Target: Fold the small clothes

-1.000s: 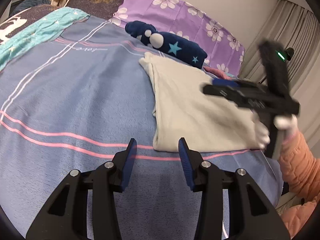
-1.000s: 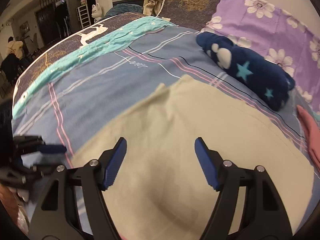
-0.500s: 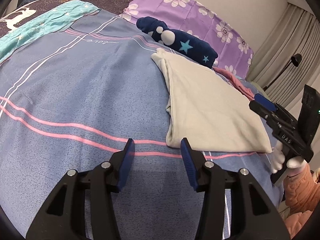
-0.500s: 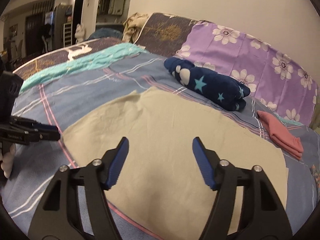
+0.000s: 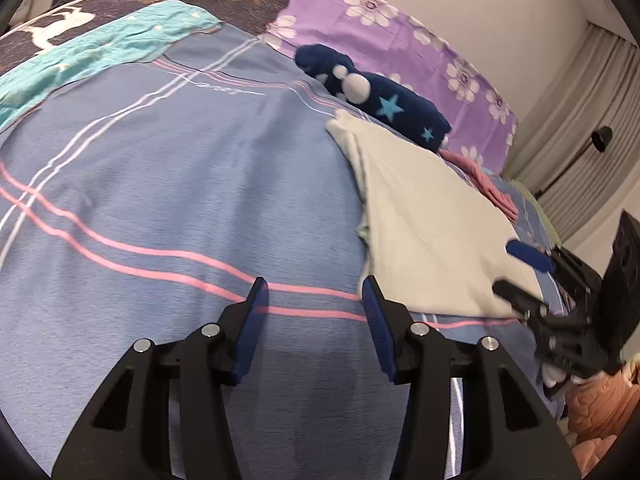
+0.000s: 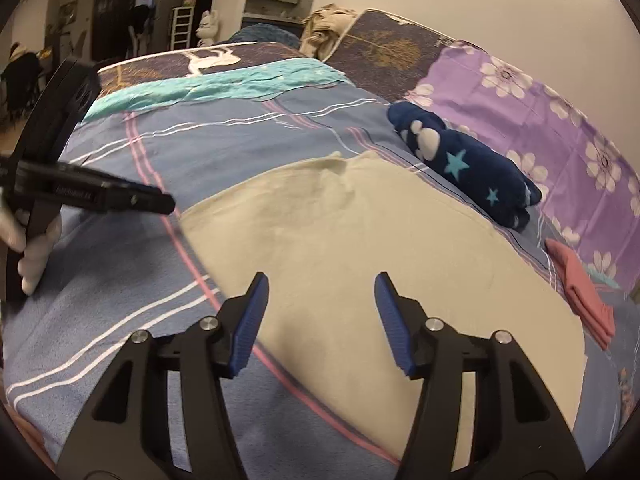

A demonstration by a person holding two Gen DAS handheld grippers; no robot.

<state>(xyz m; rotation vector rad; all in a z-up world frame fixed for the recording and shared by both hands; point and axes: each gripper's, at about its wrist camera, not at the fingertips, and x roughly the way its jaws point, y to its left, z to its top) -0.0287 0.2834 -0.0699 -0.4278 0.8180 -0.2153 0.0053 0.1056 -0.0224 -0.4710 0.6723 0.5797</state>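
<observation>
The cream garment (image 6: 360,248) is lying flat on the blue bedspread (image 5: 160,200). Both the left gripper (image 5: 312,308) and the right gripper (image 6: 320,304) are hovering released, grasping nothing. Each should be pinching a near corner squarely. The navy starred bundle (image 6: 472,168) and pink cloth (image 6: 584,284) are crowding the far right.

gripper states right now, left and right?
Left gripper: open, nothing between the jaws, over the blue striped bedsheet.
Right gripper: open, holding nothing, over the cream folded garment.
</observation>
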